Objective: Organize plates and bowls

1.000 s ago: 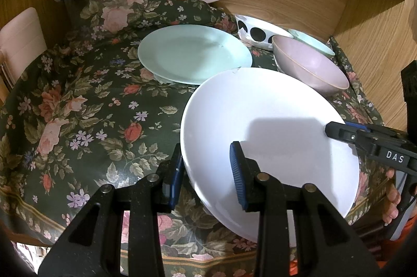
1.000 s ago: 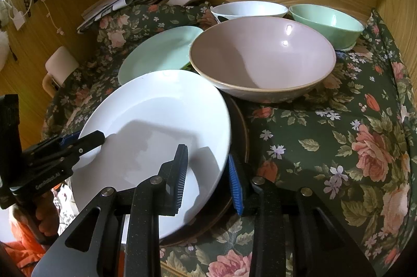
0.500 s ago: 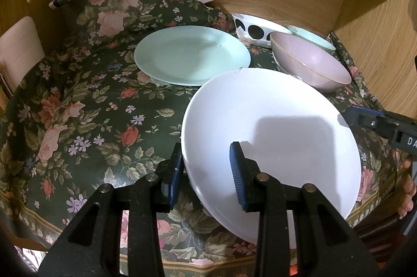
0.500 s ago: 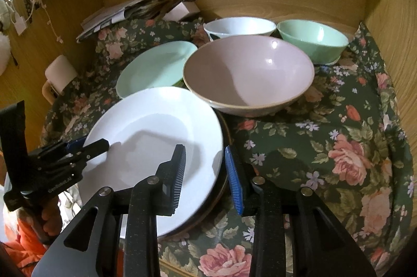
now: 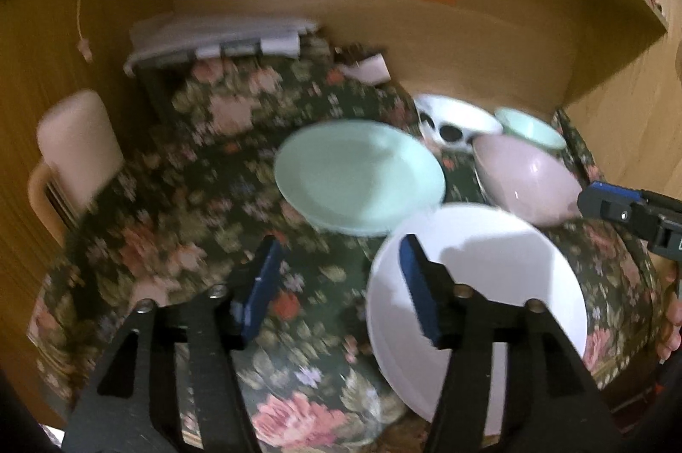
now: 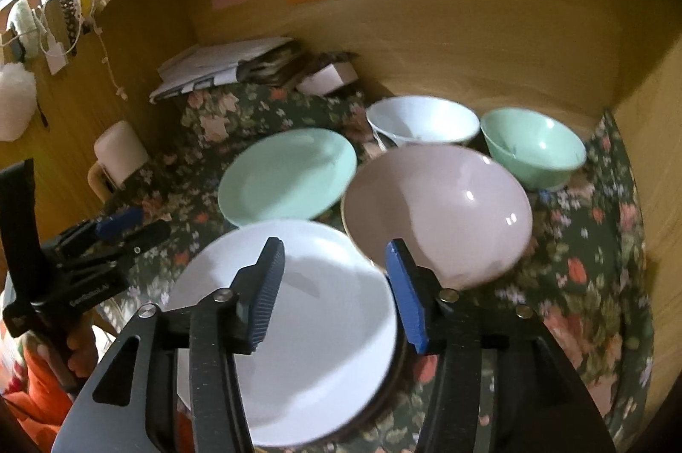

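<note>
Right wrist view gives us the white plate (image 6: 307, 329) at the near edge of the tabletop (image 6: 596, 261), resting on a dark brown plate whose rim shows beneath it. Our right claw (image 6: 336, 295) hangs over it with jaws spread wide, gripping nothing. Just behind, the pink bowl (image 6: 439, 210) touches the plate's far rim, and the mint plate (image 6: 285, 176) lies beside both. A white bowl (image 6: 422, 120) and a mint bowl (image 6: 533, 146) crowd the back wall. Our left claw (image 5: 336, 282) is likewise released, hovering above the floral cloth, left of the white plate (image 5: 490, 282). A cream mug (image 6: 119, 154) and stacked papers (image 6: 217, 69) sit at the far left.
</note>
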A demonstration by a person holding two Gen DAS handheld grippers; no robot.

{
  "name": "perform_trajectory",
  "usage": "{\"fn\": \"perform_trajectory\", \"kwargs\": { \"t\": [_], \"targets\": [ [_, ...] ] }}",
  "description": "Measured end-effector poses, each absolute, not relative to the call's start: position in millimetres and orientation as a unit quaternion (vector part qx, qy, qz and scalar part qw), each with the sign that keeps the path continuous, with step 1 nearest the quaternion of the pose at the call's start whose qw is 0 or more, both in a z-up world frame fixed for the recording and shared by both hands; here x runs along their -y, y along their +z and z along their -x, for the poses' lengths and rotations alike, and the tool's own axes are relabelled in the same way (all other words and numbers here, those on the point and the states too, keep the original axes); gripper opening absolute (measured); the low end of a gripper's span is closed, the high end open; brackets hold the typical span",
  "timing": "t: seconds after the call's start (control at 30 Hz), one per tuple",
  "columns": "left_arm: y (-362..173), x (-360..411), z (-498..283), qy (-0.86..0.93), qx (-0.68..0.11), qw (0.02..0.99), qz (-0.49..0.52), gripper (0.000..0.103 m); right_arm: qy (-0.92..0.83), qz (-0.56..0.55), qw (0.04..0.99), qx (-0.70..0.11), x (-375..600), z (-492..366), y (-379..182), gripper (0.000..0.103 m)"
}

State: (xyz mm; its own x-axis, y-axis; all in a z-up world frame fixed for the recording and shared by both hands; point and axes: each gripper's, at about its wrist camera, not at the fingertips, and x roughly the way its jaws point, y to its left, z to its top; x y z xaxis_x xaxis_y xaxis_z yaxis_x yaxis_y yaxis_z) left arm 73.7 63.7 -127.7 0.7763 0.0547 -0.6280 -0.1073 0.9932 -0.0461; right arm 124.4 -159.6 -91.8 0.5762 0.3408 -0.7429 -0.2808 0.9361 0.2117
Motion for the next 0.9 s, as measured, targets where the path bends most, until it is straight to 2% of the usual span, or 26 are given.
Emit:
{"fn": "perform_trajectory", "kwargs": {
  "t": [0.23,0.57,0.9],
  "targets": [
    [-105.7,-79.7,-83.4,0.059,-0.294,0.953,0.035,0.084,0.189,-0.025,0.892,-0.411,144.5,-147.8,-82.8,0.061],
    [-106.7,-100.2,-125.3,0.068,-0.313,0.947,0.035,0.088,0.203,-0.008,0.879,-0.431,122.4,-200.5,-95.7,0.063],
    [-133.7,-121.5,-166.7,0.066,-0.357,0.931,0.045,0.088,0.197,0.018,0.842,-0.502,107.3,-256.7,-138.5,0.062]
  ]
}}
